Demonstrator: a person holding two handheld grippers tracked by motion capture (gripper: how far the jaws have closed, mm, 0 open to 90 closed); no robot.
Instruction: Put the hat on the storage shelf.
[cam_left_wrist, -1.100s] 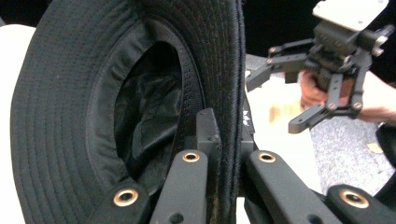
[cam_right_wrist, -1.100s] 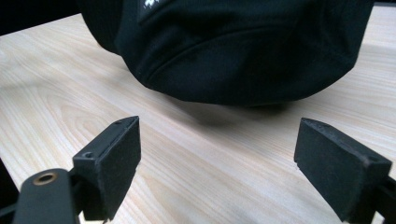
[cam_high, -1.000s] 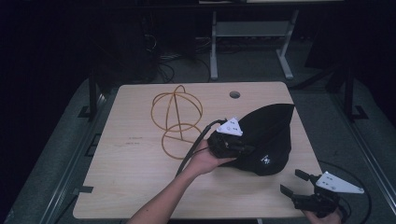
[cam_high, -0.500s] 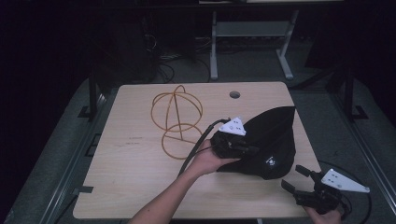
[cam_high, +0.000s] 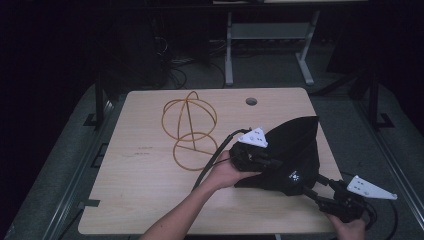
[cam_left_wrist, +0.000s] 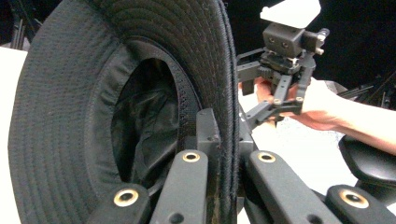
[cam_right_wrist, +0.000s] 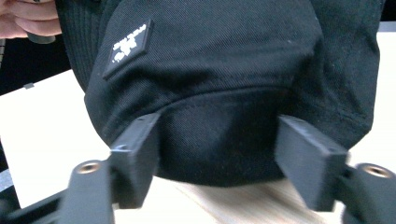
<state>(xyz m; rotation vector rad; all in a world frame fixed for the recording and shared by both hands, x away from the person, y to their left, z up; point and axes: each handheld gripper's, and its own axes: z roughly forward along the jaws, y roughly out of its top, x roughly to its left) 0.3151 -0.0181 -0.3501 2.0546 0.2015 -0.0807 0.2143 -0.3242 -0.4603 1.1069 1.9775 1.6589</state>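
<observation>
1. The left claw (cam_high: 270, 161), pressed together, pinches the brim of the black hat (cam_high: 295, 150) standing on the table (cam_high: 140, 190).
2. The right claw (cam_right_wrist: 217, 161), closing around the crown, seems not yet pressing; it could grab loose cloth and slip.
3. Pulling may drag the hat into the wire stand (cam_high: 189, 129).

One black hat (cam_high: 295, 150), one wire stand (cam_high: 189, 127), one table (cam_high: 135, 190), two grippers.
</observation>
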